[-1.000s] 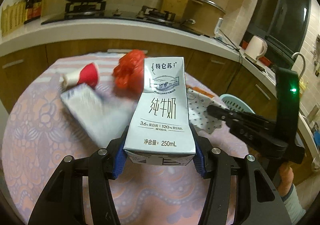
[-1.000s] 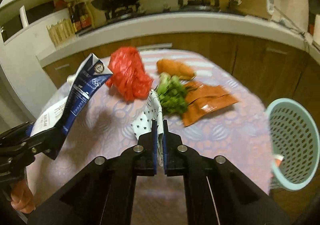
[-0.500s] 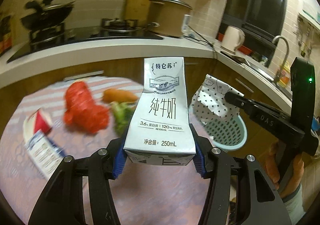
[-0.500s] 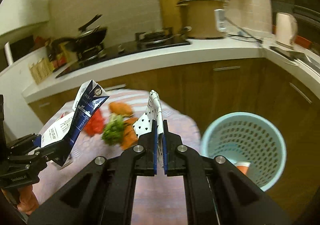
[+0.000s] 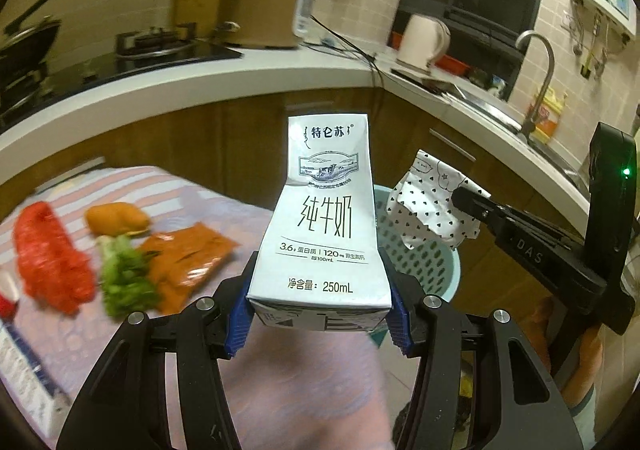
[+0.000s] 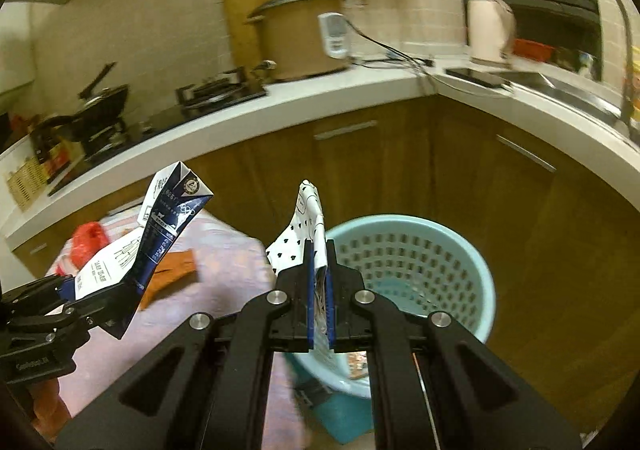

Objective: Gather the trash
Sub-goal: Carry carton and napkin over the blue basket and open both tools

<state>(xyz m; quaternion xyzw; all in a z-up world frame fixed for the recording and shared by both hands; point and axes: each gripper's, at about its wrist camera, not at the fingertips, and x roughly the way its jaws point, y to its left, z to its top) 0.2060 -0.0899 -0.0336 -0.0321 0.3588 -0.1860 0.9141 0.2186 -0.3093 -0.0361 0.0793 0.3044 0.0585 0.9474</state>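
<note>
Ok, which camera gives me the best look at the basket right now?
The right wrist view: the blue basket shows nearly its whole rim and perforated inside, just past the right claw. In the left wrist view the milk carton and polka-dot wrapper hide most of it.

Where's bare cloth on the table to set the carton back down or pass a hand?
Bare cloth: the near strip of the table under the left gripper, in front of the orange packet. Crowded: far-left, where red bag, greens, packet and bun cluster. The milk carton hides what lies behind it.
</note>
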